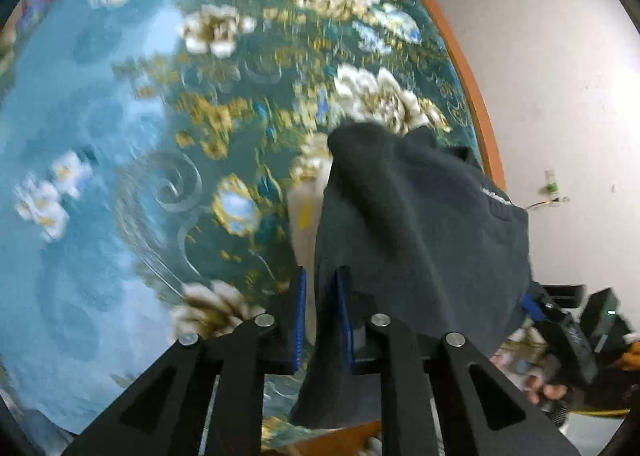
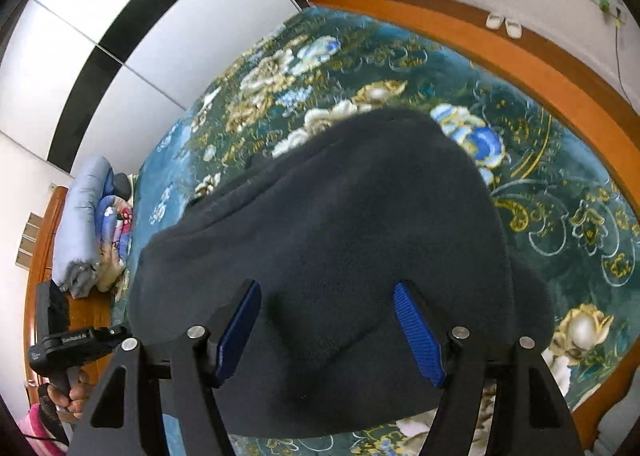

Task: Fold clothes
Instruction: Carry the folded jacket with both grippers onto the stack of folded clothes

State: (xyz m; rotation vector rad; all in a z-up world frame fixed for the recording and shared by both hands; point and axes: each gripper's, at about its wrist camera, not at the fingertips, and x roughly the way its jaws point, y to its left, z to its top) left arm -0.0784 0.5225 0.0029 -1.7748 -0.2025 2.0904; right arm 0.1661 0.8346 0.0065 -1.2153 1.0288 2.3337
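Note:
A dark navy fleece garment (image 1: pixel 420 223) hangs over the floral bed blanket (image 1: pixel 120 135). My left gripper (image 1: pixel 322 292) is shut on an edge of the garment and holds it up; the cloth drapes down to the right. In the right wrist view the same garment (image 2: pixel 340 223) lies in a broad mound on the blanket (image 2: pixel 560 191). My right gripper (image 2: pixel 328 304) is open, its blue pads (image 2: pixel 416 332) spread wide just above the cloth, nothing between them.
The bed has an orange wooden frame (image 2: pixel 520 55). Folded bedding (image 2: pixel 86 223) lies at the left of the bed. White wardrobe doors (image 2: pixel 120 15) stand behind. A white wall (image 1: pixel 560 95) is right of the bed. Slippers (image 2: pixel 502 23) sit on the frame.

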